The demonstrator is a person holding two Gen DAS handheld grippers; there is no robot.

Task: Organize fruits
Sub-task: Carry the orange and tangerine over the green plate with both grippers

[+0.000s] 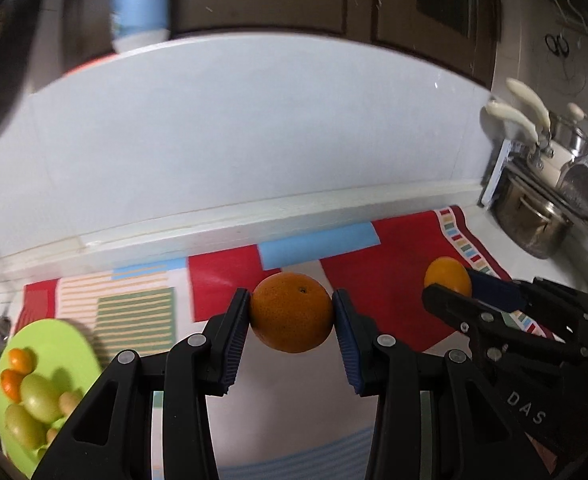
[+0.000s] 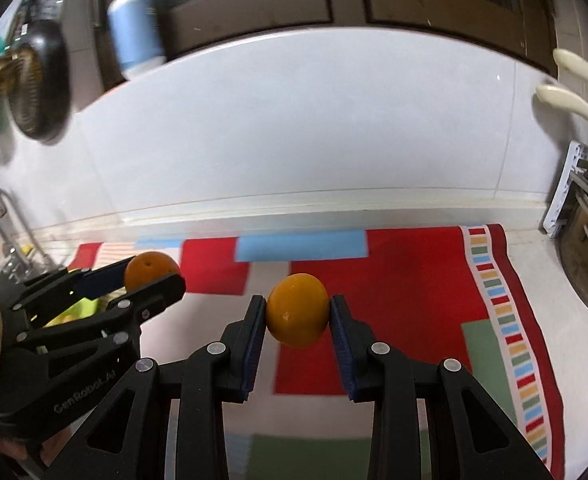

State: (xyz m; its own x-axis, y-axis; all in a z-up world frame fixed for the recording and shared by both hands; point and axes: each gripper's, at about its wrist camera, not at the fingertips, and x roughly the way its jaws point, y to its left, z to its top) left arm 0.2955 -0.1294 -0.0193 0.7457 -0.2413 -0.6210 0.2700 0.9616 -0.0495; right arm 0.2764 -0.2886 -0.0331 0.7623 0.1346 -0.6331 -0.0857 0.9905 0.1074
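Left wrist view: green plate [image 1: 60, 342] at lower left of frame, resting on the patterned cloth [image 1: 381, 280]. Contents counted: two small orange fruits [image 1: 14, 370], two pale green round fruits [image 1: 40, 398], plus some small tan pieces partly hidden behind the gripper arm, number not readable. Left gripper [image 1: 292, 316] sits at frame centre, its blue-padded jaws clamped on both sides of a dark orange [image 1: 292, 312], held clear above the cloth. Right gripper [image 1: 451, 286] appears at right of frame, fingers pressed onto a lighter orange [image 1: 447, 278]. Its housing shows the letters "DAS".

Steel pot [image 1: 533, 220] stands at right edge, beside a rack holding two cream-handled utensils [image 1: 517, 116]. Interior of pot not visible.

Right wrist view: right gripper [image 2: 297, 314] at centre, jaws closed against the lighter orange [image 2: 297, 310] above a red patch of the cloth [image 2: 413, 280]. Left gripper [image 2: 150, 276] at left of frame with the dark orange [image 2: 150, 270] pinched at its tip; its body reads "CenRobot.AI". Blue pump bottle [image 2: 134, 20] stands at upper left on the ledge; label blurred. Oranges in grasp: two total, one per gripper.
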